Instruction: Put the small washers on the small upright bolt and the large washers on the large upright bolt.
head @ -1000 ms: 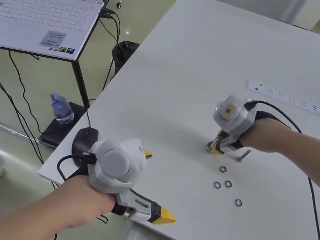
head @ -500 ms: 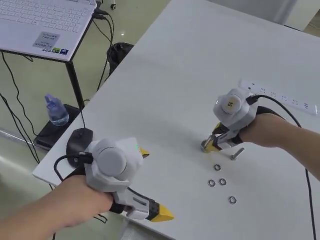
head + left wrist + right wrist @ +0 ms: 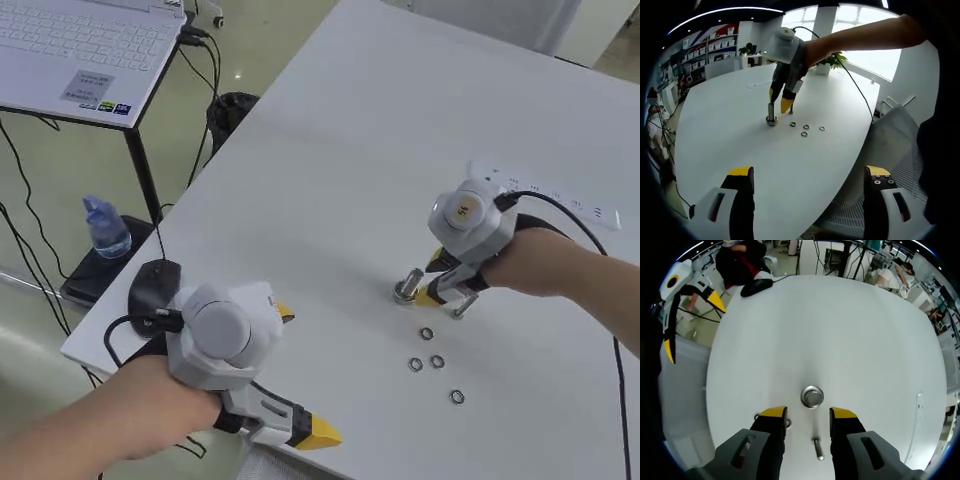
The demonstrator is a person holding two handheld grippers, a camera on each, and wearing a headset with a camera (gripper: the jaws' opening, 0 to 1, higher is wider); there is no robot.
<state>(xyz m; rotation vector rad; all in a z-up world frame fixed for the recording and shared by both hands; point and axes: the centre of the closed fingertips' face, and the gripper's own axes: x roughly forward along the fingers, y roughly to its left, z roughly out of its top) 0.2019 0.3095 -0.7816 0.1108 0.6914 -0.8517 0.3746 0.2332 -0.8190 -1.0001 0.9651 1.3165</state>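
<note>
The left gripper [image 3: 303, 372] and right gripper [image 3: 432, 279] are pale grey with domed caps, yellow-tipped jaws and black cables [image 3: 560, 215]; the right cap bears a yellow sticker [image 3: 459, 212].

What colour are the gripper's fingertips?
Yellow, clearest on the right gripper in the right gripper view.

Glossy white desk [image 3: 330, 150], silver hardware, yellow tips.
The upright steel bolt [image 3: 407, 286] and small ring washers [image 3: 427, 334] are shiny silver-grey; the light-grey plastic left tool [image 3: 808, 172] and right tool [image 3: 808, 413] end in bright yellow; the long power strip [image 3: 560, 195] is white, the clear plastic bottle [image 3: 105, 228] blue-tinted.
</note>
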